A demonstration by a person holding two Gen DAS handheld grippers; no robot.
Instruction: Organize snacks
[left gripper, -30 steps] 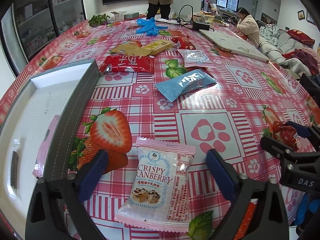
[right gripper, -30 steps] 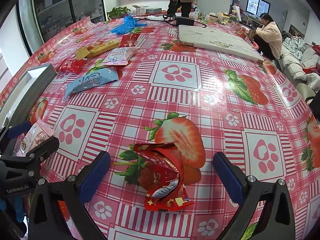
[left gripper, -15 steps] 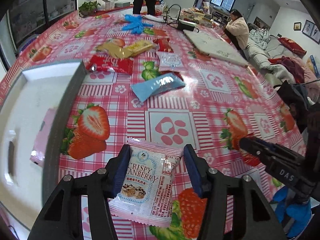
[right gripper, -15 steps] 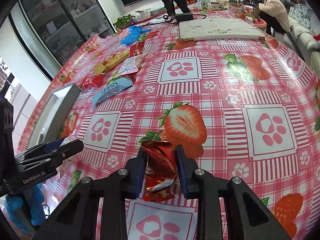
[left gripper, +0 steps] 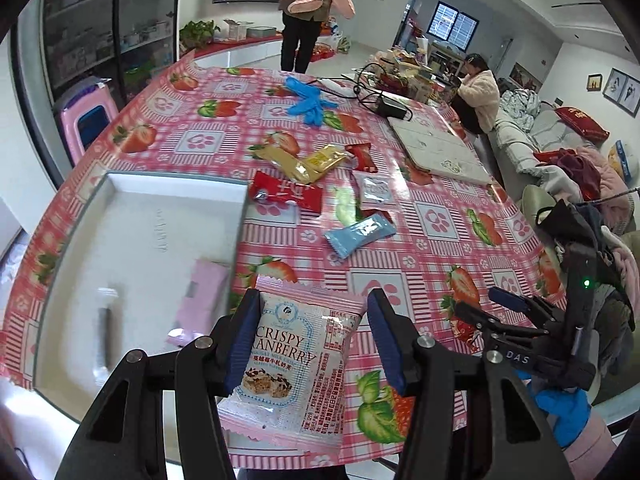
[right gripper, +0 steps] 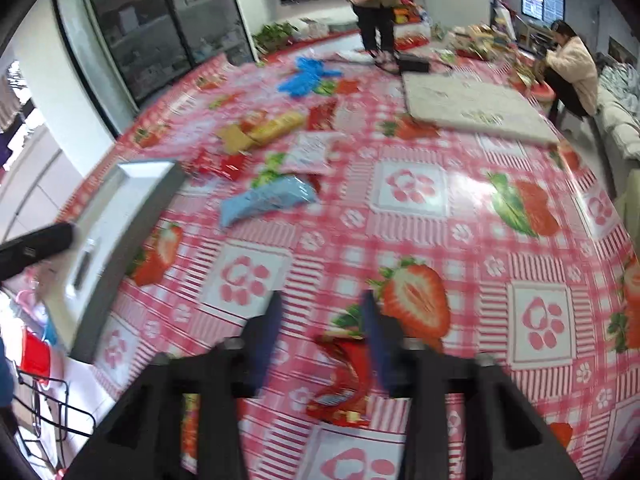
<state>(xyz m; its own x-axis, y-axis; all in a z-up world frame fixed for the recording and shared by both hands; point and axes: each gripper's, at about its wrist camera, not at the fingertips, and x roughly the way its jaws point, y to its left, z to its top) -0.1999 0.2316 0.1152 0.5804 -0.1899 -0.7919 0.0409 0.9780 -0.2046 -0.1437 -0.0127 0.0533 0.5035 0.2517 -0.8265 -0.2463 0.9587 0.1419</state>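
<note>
We have the left gripper [left gripper: 308,334] clamped across the width of the Crispy Cranberry packet [left gripper: 290,364], pads on its side edges, so the flat pouch hangs face-up and looks clear of the tablecloth [left gripper: 400,256]. It sits just right of the white tray [left gripper: 132,248], which already holds a pink packet [left gripper: 198,300]; our read is the tray is the drop target, hence the hold near its rim.

Right gripper [right gripper: 320,332]: the view is motion-blurred, the fingers stand apart with a gap, and the red wrapper [right gripper: 344,376] lies against the right finger only. We can't tell whether it is pinched.

Farther out, loose snacks wait on the cloth:
- blue packet [left gripper: 360,234]
- red packet [left gripper: 286,194]
- white sachet [left gripper: 376,188]
- yellow packets [left gripper: 304,162]

Blue gloves [left gripper: 308,100] and a pad [left gripper: 436,148] lie beyond.
</note>
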